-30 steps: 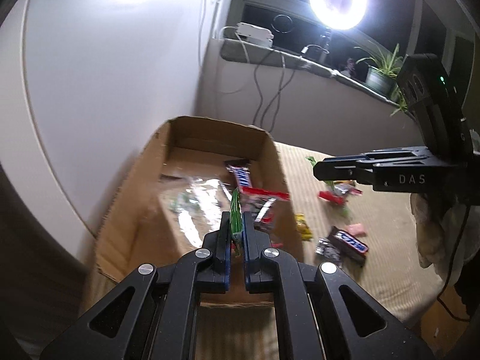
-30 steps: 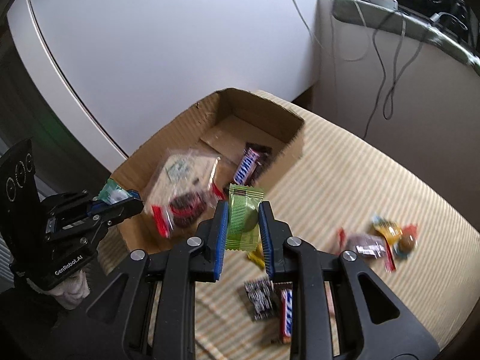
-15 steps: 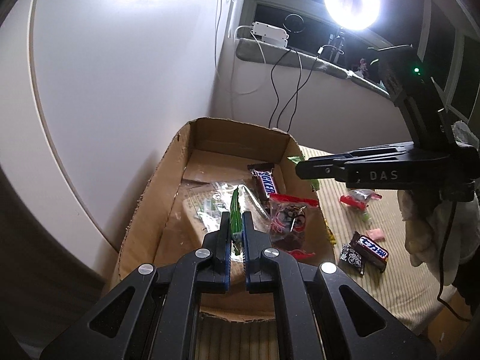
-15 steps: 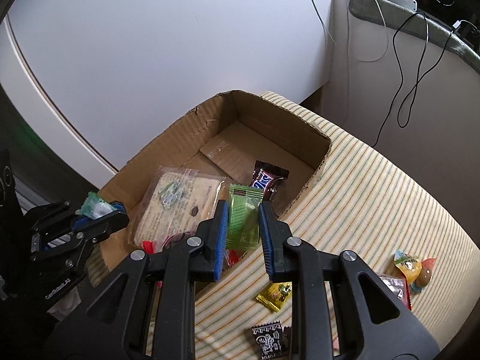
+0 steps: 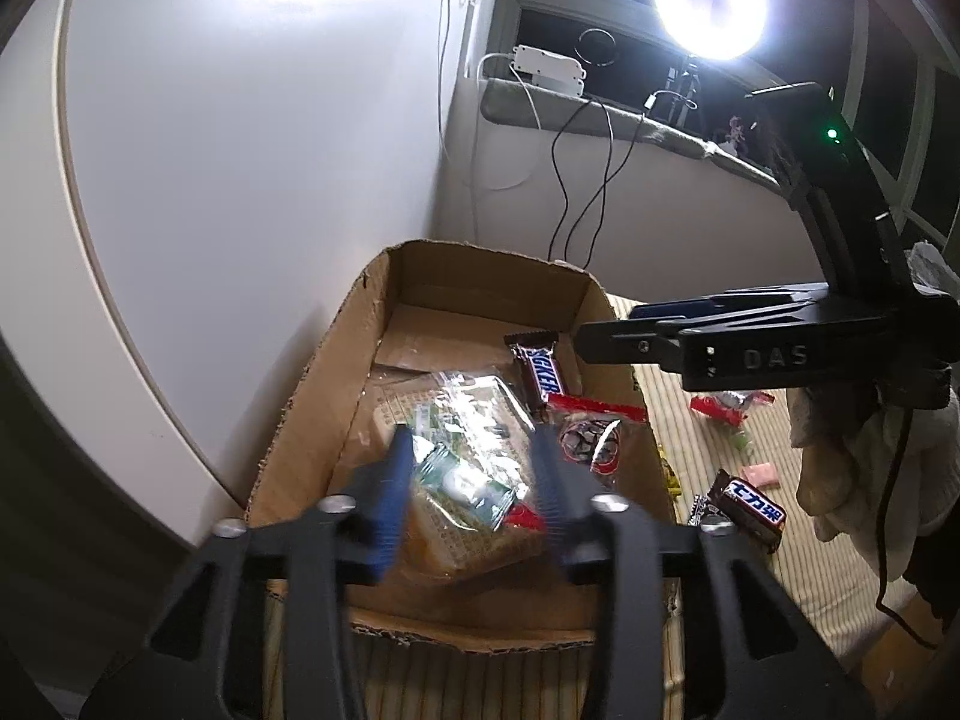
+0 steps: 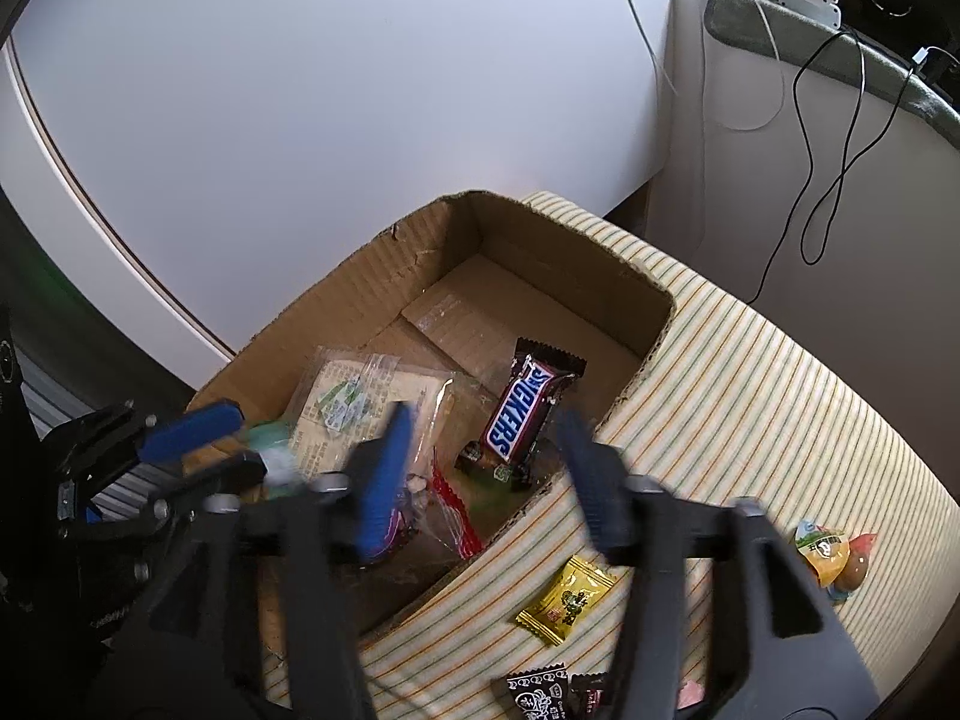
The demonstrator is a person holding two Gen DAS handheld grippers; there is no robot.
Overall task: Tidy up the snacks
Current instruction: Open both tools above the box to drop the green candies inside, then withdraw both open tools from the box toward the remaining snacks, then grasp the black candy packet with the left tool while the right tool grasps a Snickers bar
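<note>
1. The left tool (image 5: 474, 492) is hanging over the near end of the cardboard box (image 5: 312, 384), its blue-padded jaws standing wide apart and gripping nothing
2. A green-and-white snack packet (image 5: 465, 483) is showing between those spread jaws, lying on or just above a clear bag of crackers (image 5: 468, 414); I cannot tell whether it is touching the bag
3. The right tool (image 6: 489, 468) is hovering at the box's right wall, its jaws also spread apart and blurred, with nothing clamped between them
4. A Snickers bar (image 6: 525, 405) is lying inside the box near its right wall, with a small green packet (image 6: 501, 471) sitting at its near end
5. A red-edged clear pouch (image 5: 591, 435) is resting in the box beside the cracker bag
6. Outside the box, on the striped counter (image 6: 750, 390), a yellow candy (image 6: 567, 600), a black-wrapped sweet (image 6: 537, 690) and an orange-and-yellow wrapped candy (image 6: 831, 552) are lying apart from one another
7. A ring light (image 5: 711, 3) is glowing above the windowsill
</note>
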